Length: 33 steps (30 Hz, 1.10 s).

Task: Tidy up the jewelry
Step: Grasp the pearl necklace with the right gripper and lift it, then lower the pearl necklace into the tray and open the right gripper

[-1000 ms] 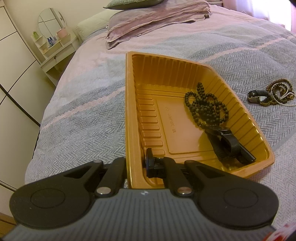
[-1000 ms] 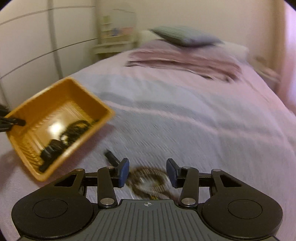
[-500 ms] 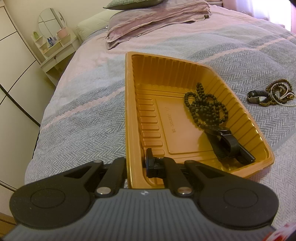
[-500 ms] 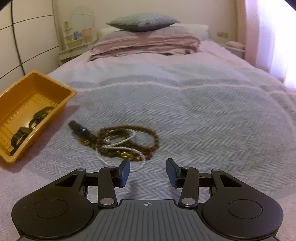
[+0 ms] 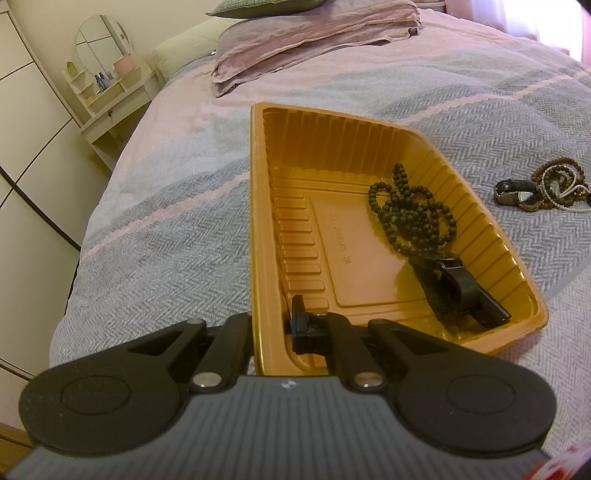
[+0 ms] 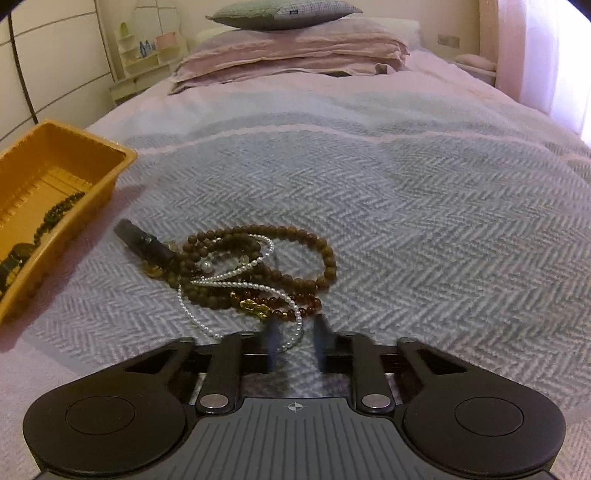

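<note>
My left gripper point(image 5: 271, 325) is shut on the near left wall of an orange plastic tray point(image 5: 258, 206) on the bed. A black bead necklace point(image 5: 410, 210) and a black watch strap point(image 5: 454, 288) lie in the tray. My right gripper point(image 6: 295, 345) is partly open and motion-blurred, just short of a jewelry pile on the bedspread: a brown bead necklace point(image 6: 295, 236), a white pearl strand point(image 6: 236, 277), an amber bracelet with a gold charm point(image 6: 258, 306) and a dark watch point(image 6: 142, 243). The pile also shows in the left wrist view point(image 5: 550, 184), and the tray in the right wrist view point(image 6: 55, 173).
The bed has a grey and pink herringbone cover point(image 6: 424, 221). Folded pink bedding and a grey pillow point(image 6: 288, 14) lie at the head. A small dresser with a round mirror point(image 5: 107, 70) stands by the wardrobe point(image 5: 22, 147) on the left.
My right gripper has swung from near the tray to face the jewelry pile, moved closer to it, and its fingers have narrowed. The left gripper and tray have stayed still.
</note>
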{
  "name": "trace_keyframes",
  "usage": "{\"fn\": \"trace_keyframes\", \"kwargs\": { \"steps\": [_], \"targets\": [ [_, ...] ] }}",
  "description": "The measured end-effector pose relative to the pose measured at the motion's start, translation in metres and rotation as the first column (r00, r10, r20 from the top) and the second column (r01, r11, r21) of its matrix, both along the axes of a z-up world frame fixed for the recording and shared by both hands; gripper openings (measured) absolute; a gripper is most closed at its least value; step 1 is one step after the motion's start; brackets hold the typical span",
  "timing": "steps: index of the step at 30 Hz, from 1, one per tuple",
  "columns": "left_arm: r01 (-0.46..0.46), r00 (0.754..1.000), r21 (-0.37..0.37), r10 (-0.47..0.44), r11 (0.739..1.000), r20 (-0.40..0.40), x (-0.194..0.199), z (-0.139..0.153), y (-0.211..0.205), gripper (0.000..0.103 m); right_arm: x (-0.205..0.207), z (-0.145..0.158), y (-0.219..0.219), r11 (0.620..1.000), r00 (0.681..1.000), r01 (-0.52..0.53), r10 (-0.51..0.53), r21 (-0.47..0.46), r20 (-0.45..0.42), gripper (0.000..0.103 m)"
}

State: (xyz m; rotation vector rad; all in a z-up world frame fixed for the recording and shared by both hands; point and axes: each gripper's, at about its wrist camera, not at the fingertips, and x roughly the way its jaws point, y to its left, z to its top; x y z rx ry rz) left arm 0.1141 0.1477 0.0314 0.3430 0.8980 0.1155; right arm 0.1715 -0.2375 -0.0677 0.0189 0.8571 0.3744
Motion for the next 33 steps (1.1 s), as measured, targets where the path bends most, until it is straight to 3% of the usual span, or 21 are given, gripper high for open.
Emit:
{"fn": "trace_keyframes", "kwargs": {
  "steps": [3, 8, 18, 33],
  "targets": [
    [0.0, 1.0, -0.001, 0.0, 1.0, 0.0, 0.0, 0.0, 0.0, 0.004, -0.006, 0.008, 0.0, 1.0, 1.0, -0.002, 0.002, -0.012, 0.025, 0.002],
    [-0.001, 1.0, -0.002, 0.001, 1.0, 0.0, -0.001, -0.001, 0.0, 0.004, -0.025, 0.046, 0.0, 0.998, 0.986, -0.025, 0.034, -0.056, 0.161, 0.002],
    [0.001, 1.0, -0.005, -0.001, 1.0, 0.002, -0.001, 0.0, 0.0, 0.004, -0.045, 0.153, -0.001, 0.995, 0.903, -0.061, 0.087, -0.074, 0.42, 0.002],
    [0.003, 1.0, -0.007, -0.003, 1.0, 0.004, 0.0, 0.001, 0.0, 0.004, -0.063, 0.222, 0.013, 0.987, 0.808, -0.134, 0.16, -0.088, 0.567, 0.002]
  ]
}}
